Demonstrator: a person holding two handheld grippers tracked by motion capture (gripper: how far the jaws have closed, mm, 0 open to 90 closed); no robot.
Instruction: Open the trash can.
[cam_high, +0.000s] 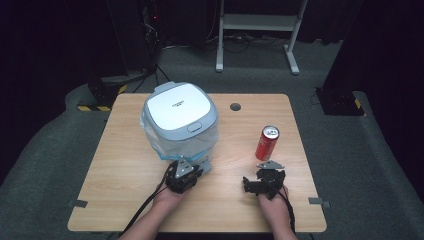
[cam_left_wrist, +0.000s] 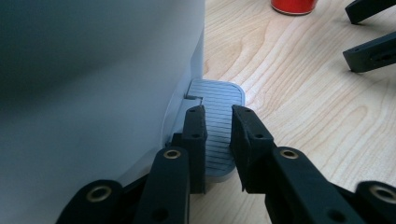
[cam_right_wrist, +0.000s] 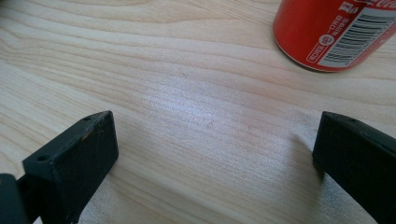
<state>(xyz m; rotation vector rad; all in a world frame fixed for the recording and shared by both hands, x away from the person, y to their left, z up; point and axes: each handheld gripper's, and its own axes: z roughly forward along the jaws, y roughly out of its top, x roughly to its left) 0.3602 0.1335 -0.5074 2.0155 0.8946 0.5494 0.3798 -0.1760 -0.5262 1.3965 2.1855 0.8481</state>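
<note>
With the left gripper (cam_left_wrist: 218, 116) poised over the ribbed grey plastic foot pedal (cam_left_wrist: 219, 135) of the white-lidded, bag-lined pedal bin (cam_high: 181, 120), the step in hand looks like pressing the pedal to raise the lid.

Its jaws stand nearly together with only a thin gap, nothing clamped between them, their tips over the pedal's ridged top; I cannot tell if they touch it. The bin sits at ten o'clock on the pale wooden table (cam_high: 125, 170), its pedal jutting toward six. The right gripper (cam_right_wrist: 212, 154) rests near five o'clock, jaws wide apart and empty, the upright red drink can (cam_high: 267, 143) just beyond at twelve of it. Next, I judge, comes a firm downward push, then lifting the can.
</note>
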